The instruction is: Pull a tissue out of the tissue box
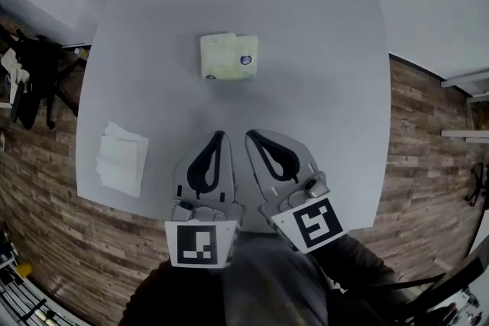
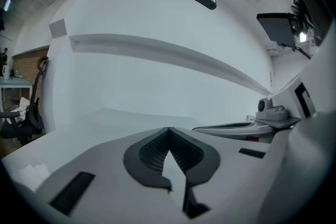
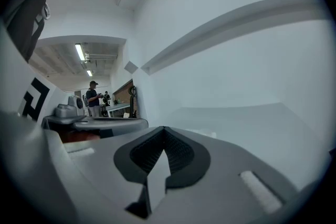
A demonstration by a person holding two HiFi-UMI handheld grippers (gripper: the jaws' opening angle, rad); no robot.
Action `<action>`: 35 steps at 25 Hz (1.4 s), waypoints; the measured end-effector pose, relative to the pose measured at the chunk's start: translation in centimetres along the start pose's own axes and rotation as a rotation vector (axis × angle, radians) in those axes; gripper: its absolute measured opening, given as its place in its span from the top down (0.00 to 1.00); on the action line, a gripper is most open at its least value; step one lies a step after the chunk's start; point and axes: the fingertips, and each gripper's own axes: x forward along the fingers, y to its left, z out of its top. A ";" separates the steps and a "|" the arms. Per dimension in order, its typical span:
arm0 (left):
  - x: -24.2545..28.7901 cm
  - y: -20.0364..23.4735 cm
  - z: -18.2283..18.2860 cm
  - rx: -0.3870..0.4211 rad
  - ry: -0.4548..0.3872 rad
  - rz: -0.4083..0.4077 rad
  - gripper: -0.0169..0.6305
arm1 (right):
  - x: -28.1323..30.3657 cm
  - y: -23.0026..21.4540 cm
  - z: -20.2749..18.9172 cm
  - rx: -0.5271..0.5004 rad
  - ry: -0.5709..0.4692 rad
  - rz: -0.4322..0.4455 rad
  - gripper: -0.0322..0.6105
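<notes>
The pale yellow-white tissue box (image 1: pixel 229 56) lies on the grey table (image 1: pixel 321 50), past the middle. Both grippers hover side by side over the near edge, well short of the box, pointing toward it. My left gripper (image 1: pixel 220 135) is shut, its dark pads meeting at the tip (image 2: pixel 169 129) with nothing between them. My right gripper (image 1: pixel 250 135) is shut too and empty, its tips closed together (image 3: pixel 164 128). Neither gripper view shows the box clearly.
A small stack of loose white tissues (image 1: pixel 122 158) lies near the table's left edge. A wooden floor surrounds the table, with a dark chair (image 1: pixel 30 80) at the far left. A person (image 3: pixel 93 96) stands in the background of the right gripper view.
</notes>
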 end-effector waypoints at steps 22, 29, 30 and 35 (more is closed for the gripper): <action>15.8 5.6 -7.3 -0.058 0.149 -0.153 0.97 | 12.8 -12.7 -3.5 -0.307 0.104 -0.134 0.80; 17.2 6.0 -9.4 -0.094 0.182 -0.173 0.97 | 15.2 -13.1 -4.8 -0.355 0.123 -0.125 0.79; 17.4 6.1 -9.7 -0.096 0.184 -0.174 0.97 | 15.3 -13.2 -4.9 -0.363 0.122 -0.131 0.79; 18.6 6.7 -10.8 -0.125 0.195 -0.160 0.97 | 15.3 -13.1 -4.2 -0.347 0.095 -0.115 0.95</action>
